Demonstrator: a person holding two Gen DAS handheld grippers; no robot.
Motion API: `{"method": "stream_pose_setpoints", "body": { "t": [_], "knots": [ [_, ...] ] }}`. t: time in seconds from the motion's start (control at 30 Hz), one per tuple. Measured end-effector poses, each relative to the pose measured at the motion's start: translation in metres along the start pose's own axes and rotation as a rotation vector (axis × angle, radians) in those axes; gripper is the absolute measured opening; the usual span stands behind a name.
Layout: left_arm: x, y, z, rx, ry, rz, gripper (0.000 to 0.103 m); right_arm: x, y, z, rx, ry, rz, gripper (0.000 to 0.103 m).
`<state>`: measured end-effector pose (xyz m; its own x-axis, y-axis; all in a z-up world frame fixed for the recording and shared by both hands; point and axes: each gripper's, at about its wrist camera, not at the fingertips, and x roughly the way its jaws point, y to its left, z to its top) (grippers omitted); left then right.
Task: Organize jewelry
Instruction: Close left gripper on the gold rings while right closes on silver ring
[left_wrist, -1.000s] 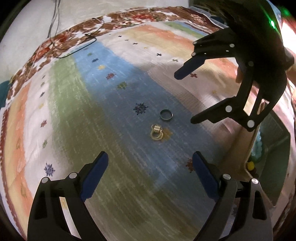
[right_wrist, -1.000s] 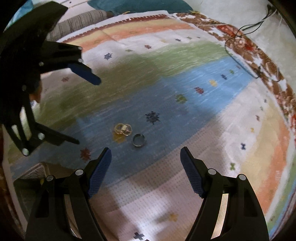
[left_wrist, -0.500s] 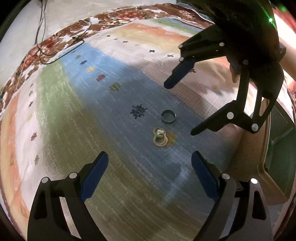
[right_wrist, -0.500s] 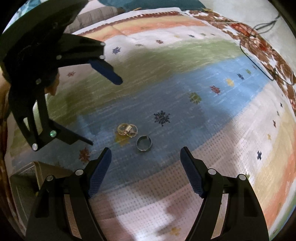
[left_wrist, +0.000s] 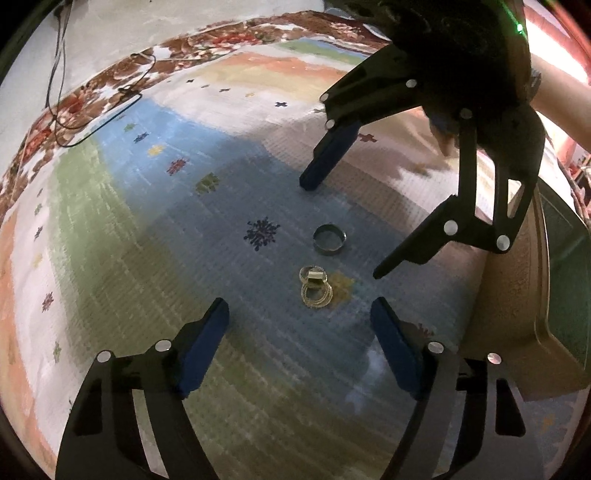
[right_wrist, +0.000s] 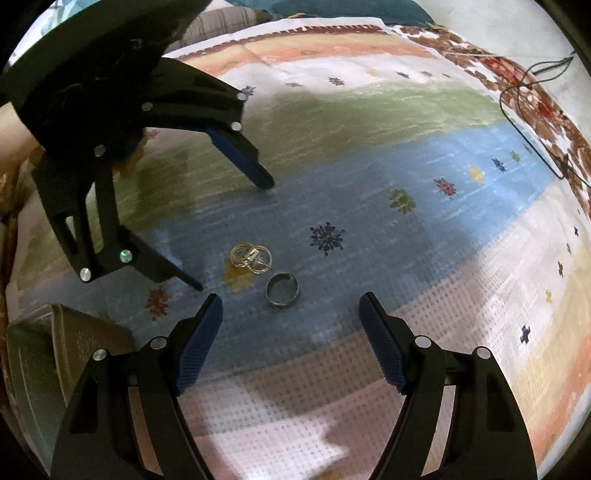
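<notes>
Left wrist view
Left gripper (left_wrist: 300, 314): jaws apart and closing, nothing between the blue pads; it hangs over the striped cloth (left_wrist: 110, 236).
Gold rings (left_wrist: 315, 286): a small cluster of thin gold rings lying on the blue stripe, just ahead of the left gripper's fingertips and not touched by them.
Silver ring (left_wrist: 329, 239): a wider band lying flat on the blue stripe, just beyond the gold rings and apart from them.
Right gripper (left_wrist: 341, 227): reaching in from the upper right, jaws wide apart and empty, its lower fingertip near the gold rings.
Tray (left_wrist: 517, 295): tan rim at the right edge, beside the cloth; its contents cannot be made out.
Cable (left_wrist: 74, 122): a black loop lying on the floral border at the upper left.

Right wrist view
Right gripper (right_wrist: 290, 314): jaws spread wide, holding nothing; the silver ring (right_wrist: 283, 289) lies just ahead of the gap between the fingertips.
Gold rings (right_wrist: 251, 257): just left of and beyond the silver ring, close beside it.
Left gripper (right_wrist: 236, 236): coming in from the upper left, its lower fingertip close to the gold rings but not on them.
Tray (right_wrist: 66, 332): a corner shows at the lower left.
</notes>
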<state>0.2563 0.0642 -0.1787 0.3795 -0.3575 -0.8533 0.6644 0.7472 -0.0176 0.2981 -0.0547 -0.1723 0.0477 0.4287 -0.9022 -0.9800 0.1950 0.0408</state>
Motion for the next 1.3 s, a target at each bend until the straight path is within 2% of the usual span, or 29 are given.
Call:
{"method": "stream_pose_setpoints", "body": {
  "t": [0.13, 0.27, 0.37, 0.5, 0.6, 0.8, 0.83, 0.9, 0.93, 1.0, 1.3],
  "knots": [
    [0.0030, -0.0001, 0.0021, 0.020, -0.002, -0.004, 0.072, 0.0011, -0.0026, 0.0018, -0.012, -0.002, -0.007, 0.062],
    [0.0046, -0.0005, 0.0031, 0.044, -0.008, -0.015, 0.072, 0.0030, -0.0022, 0.0025, -0.038, -0.003, 0.001, 0.062],
    [0.0058, -0.0007, 0.0035, 0.063, -0.018, -0.033, 0.066, 0.0037, -0.0026, 0.0022, -0.050, -0.009, 0.005, 0.060],
    [0.0051, -0.0026, 0.0023, 0.084, -0.026, -0.050, 0.061, 0.0043, -0.0054, 0.0025, -0.049, -0.018, 0.014, 0.052],
    [0.0041, -0.0044, 0.0017, 0.103, -0.031, -0.068, 0.048, 0.0045, -0.0067, 0.0024, -0.051, -0.024, 0.011, 0.047],
    [0.0048, -0.0060, 0.0010, 0.112, -0.033, -0.069, 0.047, 0.0035, -0.0056, 0.0004, -0.059, -0.031, 0.006, 0.036],
    [0.0048, -0.0063, 0.0007, 0.111, -0.034, -0.070, 0.044, 0.0034, -0.0050, 0.0004, -0.062, -0.034, 0.005, 0.031],
    [0.0047, -0.0062, 0.0007, 0.108, -0.037, -0.073, 0.031, 0.0041, -0.0039, 0.0006, -0.067, -0.036, 0.003, 0.025],
    [0.0049, -0.0049, 0.0013, 0.104, -0.037, -0.070, 0.029, 0.0045, -0.0033, 0.0007, -0.069, -0.037, 0.003, 0.023],
    [0.0059, -0.0028, 0.0024, 0.094, -0.041, -0.059, 0.016, 0.0050, -0.0023, 0.0007, -0.070, -0.039, 0.006, 0.020],
    [0.0042, -0.0001, 0.0013, 0.061, -0.053, -0.048, 0.015, 0.0031, -0.0018, -0.0002, -0.056, -0.046, -0.004, 0.020]
  ]
}}
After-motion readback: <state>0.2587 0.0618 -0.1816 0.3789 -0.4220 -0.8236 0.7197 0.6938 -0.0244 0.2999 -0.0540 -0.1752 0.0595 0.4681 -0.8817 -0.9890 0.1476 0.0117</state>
